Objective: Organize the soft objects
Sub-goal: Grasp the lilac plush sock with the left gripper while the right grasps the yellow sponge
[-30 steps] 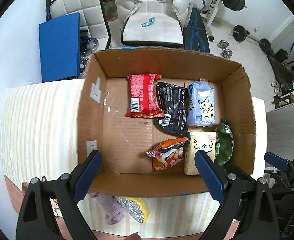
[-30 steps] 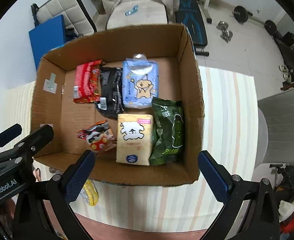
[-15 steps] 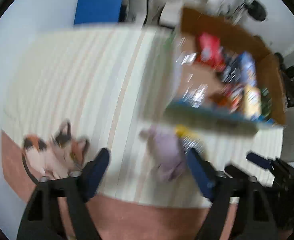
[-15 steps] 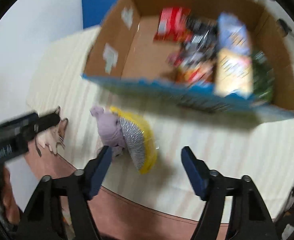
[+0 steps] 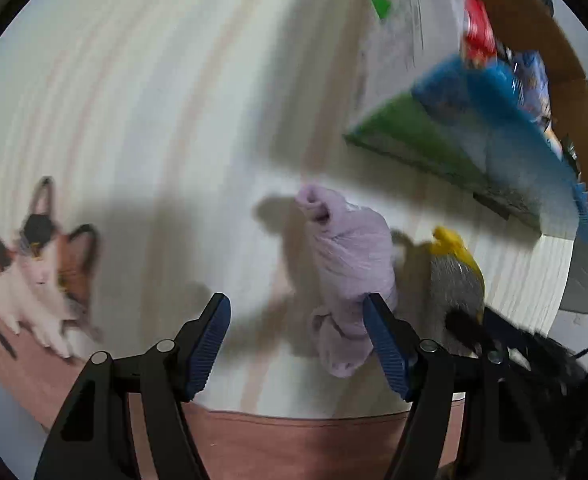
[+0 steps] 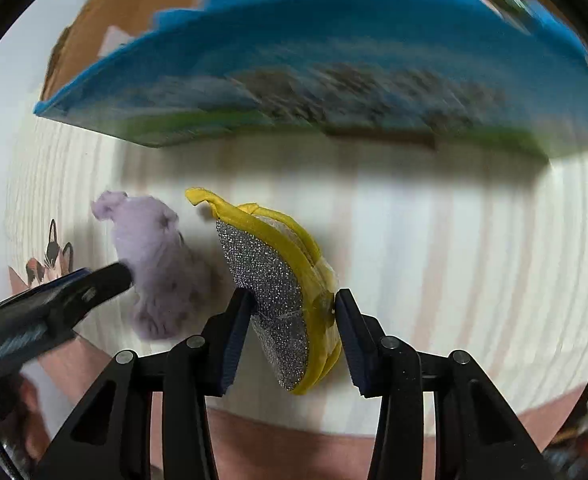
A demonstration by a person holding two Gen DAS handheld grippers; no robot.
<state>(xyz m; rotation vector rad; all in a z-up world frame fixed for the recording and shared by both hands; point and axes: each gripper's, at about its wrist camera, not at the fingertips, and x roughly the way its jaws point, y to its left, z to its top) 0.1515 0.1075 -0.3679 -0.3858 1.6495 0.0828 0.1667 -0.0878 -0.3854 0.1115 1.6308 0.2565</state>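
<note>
My right tool (image 6: 294, 320) straddles the yellow scourer (image 6: 289, 280), blades apart. My left tool (image 5: 296, 340), also apart, has the lilac cloth (image 5: 350, 264) against its right blade (off-centre), so closing may only pinch a fold.
</note>
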